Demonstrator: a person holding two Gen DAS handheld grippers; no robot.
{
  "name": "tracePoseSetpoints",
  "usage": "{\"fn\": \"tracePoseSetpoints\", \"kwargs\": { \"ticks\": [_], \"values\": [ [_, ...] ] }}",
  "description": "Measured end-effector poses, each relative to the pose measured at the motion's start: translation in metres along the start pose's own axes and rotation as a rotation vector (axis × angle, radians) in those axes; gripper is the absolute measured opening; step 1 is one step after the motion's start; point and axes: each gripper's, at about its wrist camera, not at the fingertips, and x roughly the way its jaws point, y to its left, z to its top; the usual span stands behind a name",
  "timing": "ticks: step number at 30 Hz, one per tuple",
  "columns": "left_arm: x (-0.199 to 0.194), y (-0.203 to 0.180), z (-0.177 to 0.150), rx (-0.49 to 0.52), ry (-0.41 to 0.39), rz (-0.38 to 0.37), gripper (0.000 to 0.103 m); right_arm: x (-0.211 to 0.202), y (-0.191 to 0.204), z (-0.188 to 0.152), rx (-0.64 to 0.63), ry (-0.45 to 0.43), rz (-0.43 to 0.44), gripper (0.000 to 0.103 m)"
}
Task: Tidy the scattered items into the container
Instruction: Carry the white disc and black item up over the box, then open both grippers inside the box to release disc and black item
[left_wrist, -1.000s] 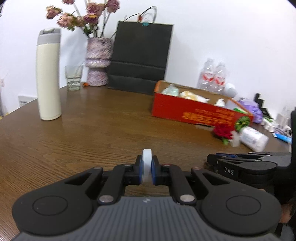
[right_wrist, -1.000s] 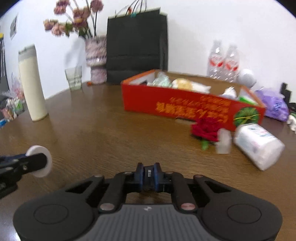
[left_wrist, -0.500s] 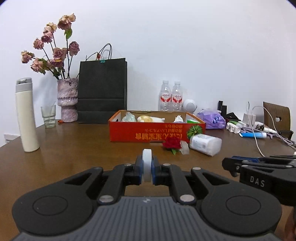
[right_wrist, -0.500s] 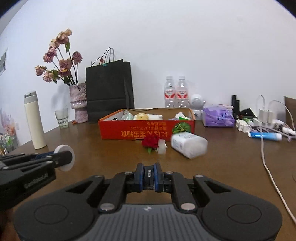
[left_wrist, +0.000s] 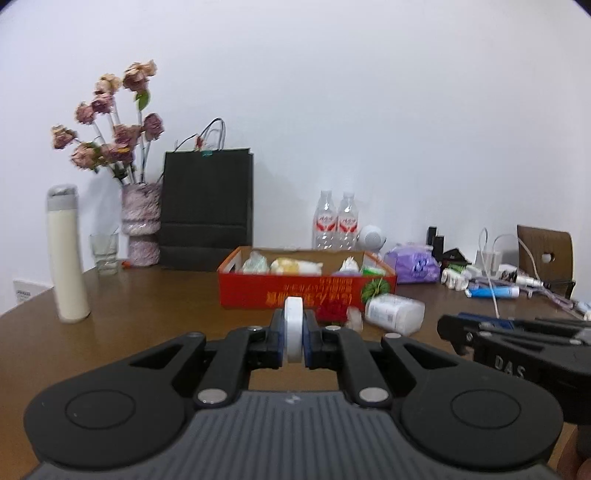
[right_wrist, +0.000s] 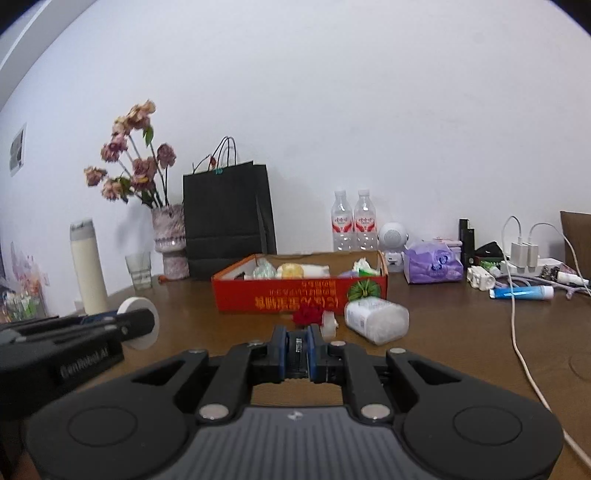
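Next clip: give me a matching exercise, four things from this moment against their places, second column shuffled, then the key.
Things:
1. white disc
2. red rose
3. glass
4. blue tube

Places:
A. lying on the table among cables, far right
B. clamped in the left gripper
C. standing between the cream flask and the vase
D. on the table just in front of the red box

Pairs: 1-B, 2-D, 3-C, 4-A
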Motion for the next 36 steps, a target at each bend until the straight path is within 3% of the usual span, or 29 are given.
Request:
{"fn": "tracePoseSetpoints", "kwargs": {
  "ticks": [5, 9, 13, 16, 21, 25, 28, 31, 33, 34, 36],
  "values": [
    [0.067, 0.022, 0.063, -0.011, 0.029, -0.047, 0.010, 0.049, -0.027, 0.064, 0.045, -0.002, 0.032, 0.010],
    [0.152, 0.046, 0.112, -0.056, 0.087, -0.093, 0.010, 0.115, -0.047, 0.125, 0.016, 0.048, 0.068, 0.010],
    [0.246, 0.055, 0.136, -0.055, 0.225, -0.083, 0.010, 0.203, -0.064, 0.180, 0.020, 0.146, 0.081, 0.010],
    [0.320, 0.066, 0.139, -0.078, 0.364, -0.085, 0.010, 0.280, -0.074, 0.203, 0.045, 0.277, 0.104, 0.010],
    [0.415, 0.086, 0.115, -0.137, 0.583, -0.095, 0.010, 0.408, -0.093, 0.193, 0.091, 0.498, 0.064, 0.010],
    [0.448, 0.087, 0.098, -0.094, 0.635, -0.074, 0.010, 0.479, -0.110, 0.167, 0.171, 0.600, 0.045, 0.010],
    [0.462, 0.088, 0.090, -0.081, 0.652, -0.073, 0.010, 0.510, -0.110, 0.154, 0.154, 0.638, 0.013, 0.011],
    [0.470, 0.085, 0.087, -0.057, 0.650, -0.078, 0.020, 0.526, -0.109, 0.146, 0.143, 0.665, -0.021, 0.015],
    [0.473, 0.085, 0.088, -0.050, 0.662, -0.072, 0.044, 0.532, -0.111, 0.144, 0.146, 0.681, -0.023, 0.027],
    [0.473, 0.086, 0.089, -0.046, 0.667, -0.062, 0.047, 0.532, -0.113, 0.143, 0.151, 0.690, -0.025, 0.037],
    [0.471, 0.087, 0.092, -0.044, 0.694, -0.063, 0.049, 0.528, -0.116, 0.143, 0.157, 0.707, -0.020, 0.039]
  ]
}}
